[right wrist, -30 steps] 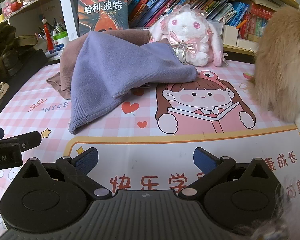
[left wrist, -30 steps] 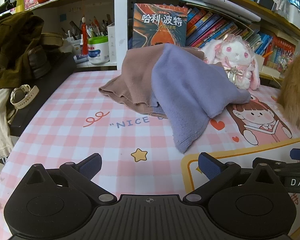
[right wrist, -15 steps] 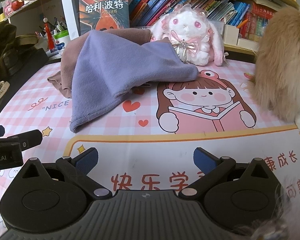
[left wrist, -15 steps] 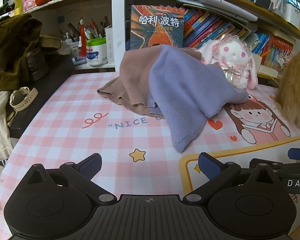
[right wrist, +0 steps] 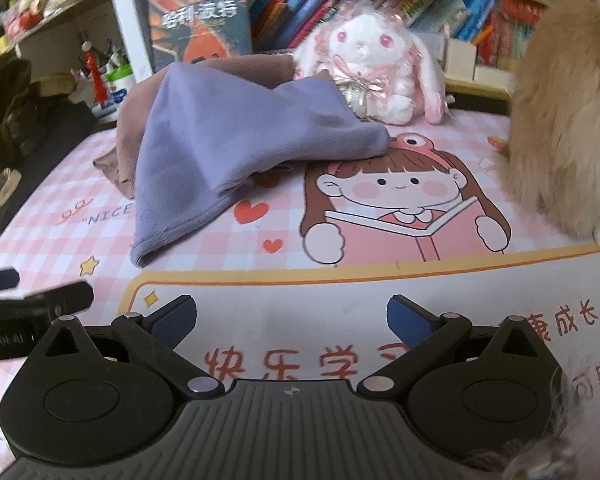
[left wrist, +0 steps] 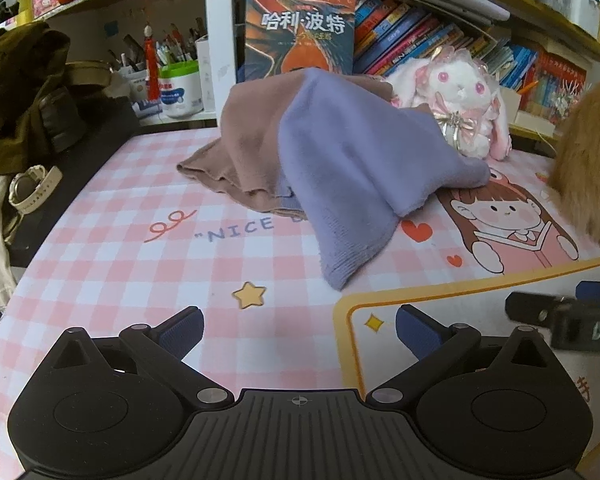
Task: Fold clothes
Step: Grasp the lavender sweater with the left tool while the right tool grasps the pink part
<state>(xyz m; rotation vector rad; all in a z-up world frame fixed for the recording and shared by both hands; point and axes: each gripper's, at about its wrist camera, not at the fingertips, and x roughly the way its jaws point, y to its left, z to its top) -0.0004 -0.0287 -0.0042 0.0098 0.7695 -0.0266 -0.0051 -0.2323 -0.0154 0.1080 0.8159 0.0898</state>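
Observation:
A lilac knit garment (left wrist: pixel 352 168) (right wrist: pixel 236 140) lies heaped over a brown garment (left wrist: pixel 252 144) (right wrist: pixel 128 132) at the back of the pink checked table cover (left wrist: pixel 140 264). My left gripper (left wrist: pixel 299 330) hovers open above the cover, well short of the lilac hem, with nothing between its blue pads. My right gripper (right wrist: pixel 290 318) is also open and empty, over the white panel with red characters (right wrist: pixel 300 304). Each gripper's side shows at the edge of the other's view.
A white plush rabbit (right wrist: pixel 368 68) sits behind the clothes. A furry tan animal (right wrist: pixel 568 128) fills the right side. Books (left wrist: pixel 420 36) line the shelf behind. A dark jacket (left wrist: pixel 24 92) and a watch (left wrist: pixel 32 188) lie off the left edge.
Both views have drifted slightly: the clothes pile has shifted a little in each. The right wrist view is blurred from motion. Both grippers remain open and empty.

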